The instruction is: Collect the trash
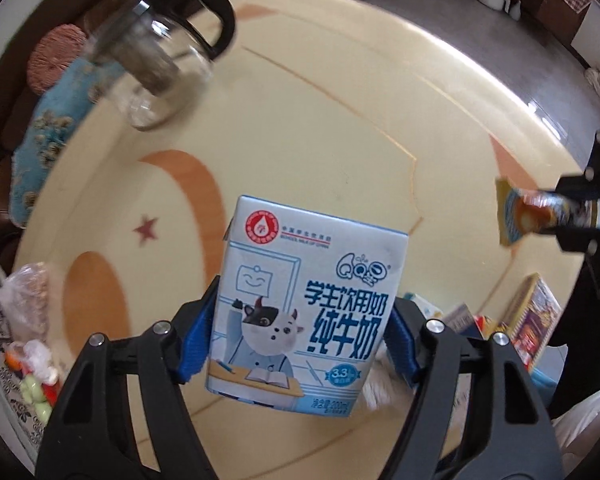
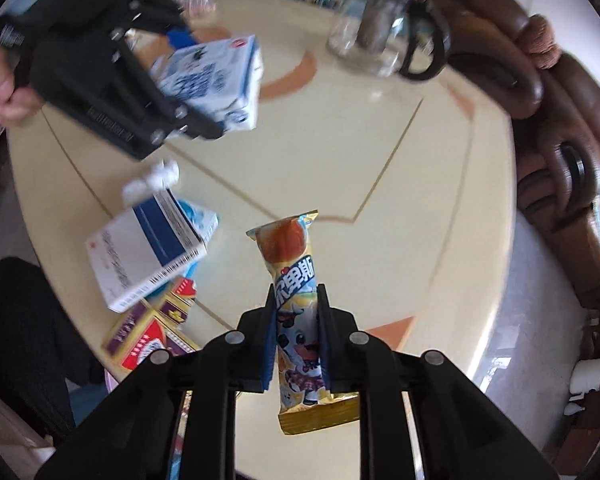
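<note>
A light-blue milk carton [image 1: 300, 300] with a cartoon cow hangs above the cream table [image 1: 320, 128]. The blue pads of my left gripper [image 1: 304, 320] press on both its sides. The right wrist view shows the same carton [image 2: 216, 76] in that gripper at the upper left, with a person's hand [image 2: 4, 84] behind it. My right gripper [image 2: 297, 300] is shut on a long yellow snack wrapper [image 2: 292, 264], which sticks out ahead of the fingers, clear of the table. In the left wrist view, the wrapper [image 1: 516, 216] and right gripper [image 1: 576, 216] are at the right edge.
A glass pitcher [image 1: 160, 68] with a black handle stands at the table's far side. Several boxes [image 2: 148, 256] and a crumpled tissue [image 2: 152, 180] lie near the table's edge. Plastic bags [image 1: 28, 304] sit at the left. Dark wooden furniture [image 2: 560, 120] rings the table.
</note>
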`<state>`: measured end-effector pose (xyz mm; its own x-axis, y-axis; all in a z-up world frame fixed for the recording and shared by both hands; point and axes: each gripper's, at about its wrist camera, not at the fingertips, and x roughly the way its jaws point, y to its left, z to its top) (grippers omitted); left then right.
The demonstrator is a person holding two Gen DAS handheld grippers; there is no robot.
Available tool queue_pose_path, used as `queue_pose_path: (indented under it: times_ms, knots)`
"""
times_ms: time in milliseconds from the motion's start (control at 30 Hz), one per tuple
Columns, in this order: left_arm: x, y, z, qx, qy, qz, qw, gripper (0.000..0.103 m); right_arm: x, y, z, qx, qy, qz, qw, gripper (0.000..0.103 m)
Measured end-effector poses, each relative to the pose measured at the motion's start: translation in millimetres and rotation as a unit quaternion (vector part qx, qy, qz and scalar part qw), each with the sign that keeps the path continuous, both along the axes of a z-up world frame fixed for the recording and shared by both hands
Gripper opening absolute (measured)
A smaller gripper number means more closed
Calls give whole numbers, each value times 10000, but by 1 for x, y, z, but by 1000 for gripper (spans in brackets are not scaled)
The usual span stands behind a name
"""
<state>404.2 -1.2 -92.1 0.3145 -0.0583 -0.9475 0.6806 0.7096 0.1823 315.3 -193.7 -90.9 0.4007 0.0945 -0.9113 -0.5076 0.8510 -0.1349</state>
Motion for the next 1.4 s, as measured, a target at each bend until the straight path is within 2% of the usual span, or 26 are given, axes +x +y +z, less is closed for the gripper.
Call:
queue_pose_path:
  times_ms: [100, 133, 200, 433, 500, 700, 933, 1200, 1400]
  knots:
    - [-21, 8, 27, -37, -175, 235, 9996, 71, -13, 3, 23, -20, -293, -58, 9996, 17]
    - [-29, 9, 35, -60, -182, 276, 9994, 71, -22, 17, 23, 17, -341, -64, 9994, 17]
    - [-46, -17, 46, -64, -305, 321, 9990, 71, -33, 27, 32, 19, -468, -69, 9989, 17]
    - [-137, -18, 90, -175, -789, 297, 9963, 71, -94, 48, 70, 93, -942, 107, 9954, 18]
    - [-149, -18, 95, -198, -855, 314, 9956, 71, -112, 53, 80, 74, -1083, 178, 9939, 18]
    - [-204, -10, 105, -315, -996, 278, 9941, 71, -171, 72, 102, 12, -1410, 433, 9891, 18]
    - [-262, -4, 103, -327, -1024, 236, 9939, 71, -224, 88, 113, -82, -1617, 595, 9850, 18]
    - [-300, 2, 96, -517, -954, 330, 9935, 71, -268, 97, 114, -141, -1732, 662, 9826, 18]
    - [-316, 4, 79, -690, -759, 366, 9941, 71, -286, 96, 102, -36, -1609, 631, 9849, 18]
